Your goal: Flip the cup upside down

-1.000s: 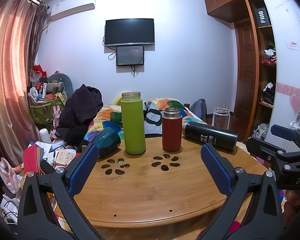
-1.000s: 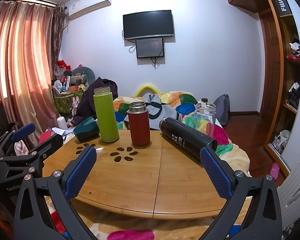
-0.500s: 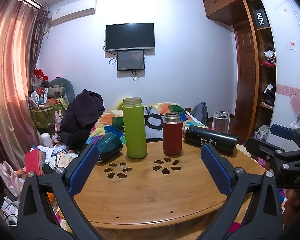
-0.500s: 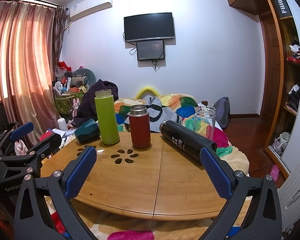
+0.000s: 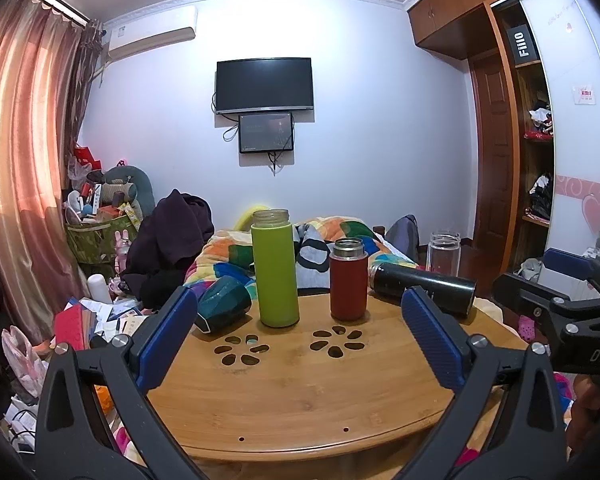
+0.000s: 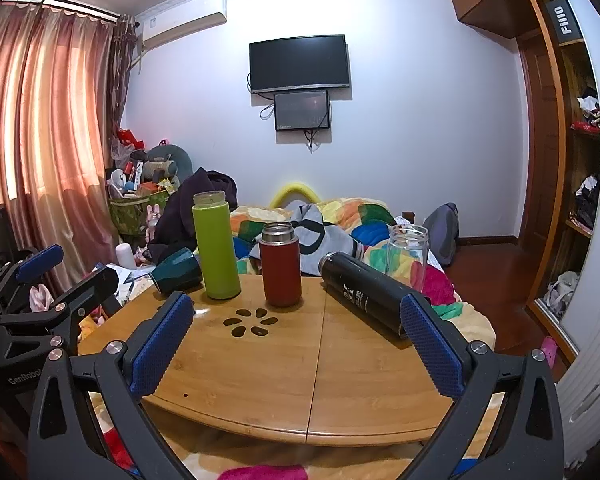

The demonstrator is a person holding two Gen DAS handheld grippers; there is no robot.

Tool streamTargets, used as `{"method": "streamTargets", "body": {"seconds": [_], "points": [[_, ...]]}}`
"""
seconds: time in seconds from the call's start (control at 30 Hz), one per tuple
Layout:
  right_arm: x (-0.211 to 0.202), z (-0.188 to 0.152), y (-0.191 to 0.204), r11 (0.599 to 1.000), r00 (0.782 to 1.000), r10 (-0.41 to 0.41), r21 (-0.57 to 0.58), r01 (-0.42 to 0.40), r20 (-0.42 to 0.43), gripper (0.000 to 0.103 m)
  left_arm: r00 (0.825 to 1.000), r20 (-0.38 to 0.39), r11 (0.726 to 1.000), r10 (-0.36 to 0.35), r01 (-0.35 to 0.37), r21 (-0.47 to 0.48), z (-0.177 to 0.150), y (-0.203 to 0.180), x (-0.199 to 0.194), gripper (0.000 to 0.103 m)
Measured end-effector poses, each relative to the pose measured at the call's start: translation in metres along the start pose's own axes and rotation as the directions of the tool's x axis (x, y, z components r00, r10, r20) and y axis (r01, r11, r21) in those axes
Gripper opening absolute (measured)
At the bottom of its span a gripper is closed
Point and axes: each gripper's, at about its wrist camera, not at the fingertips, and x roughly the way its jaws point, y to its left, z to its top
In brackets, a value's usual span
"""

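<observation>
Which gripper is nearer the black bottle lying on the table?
Right. The right gripper has its right pad just in front of the black bottle. The left gripper faces the green and red bottles, with the black one off to its right.

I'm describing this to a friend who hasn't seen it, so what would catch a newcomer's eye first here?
Probably the tall lime-green bottle standing upright mid-table, with the shorter red flask upright just right of it on the round wooden table. Next, two things lying on their sides: a dark teal cup left of the green bottle and a black bottle on the right. Both grippers, left and right, frame the scene with jaws wide open and empty.
</observation>
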Motion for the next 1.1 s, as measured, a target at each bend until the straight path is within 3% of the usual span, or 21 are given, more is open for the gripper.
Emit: {"method": "streamTargets", "body": {"seconds": [1.1], "points": [[-0.0048, 0.0042, 0.0006, 1.0, 1.0, 0.011, -0.003, -0.011, 0.01, 0.103, 1.0, 0.007, 1.0, 0.012, -0.012, -0.005, 0.0016, 0.0034, -0.001, 0.103]]}}
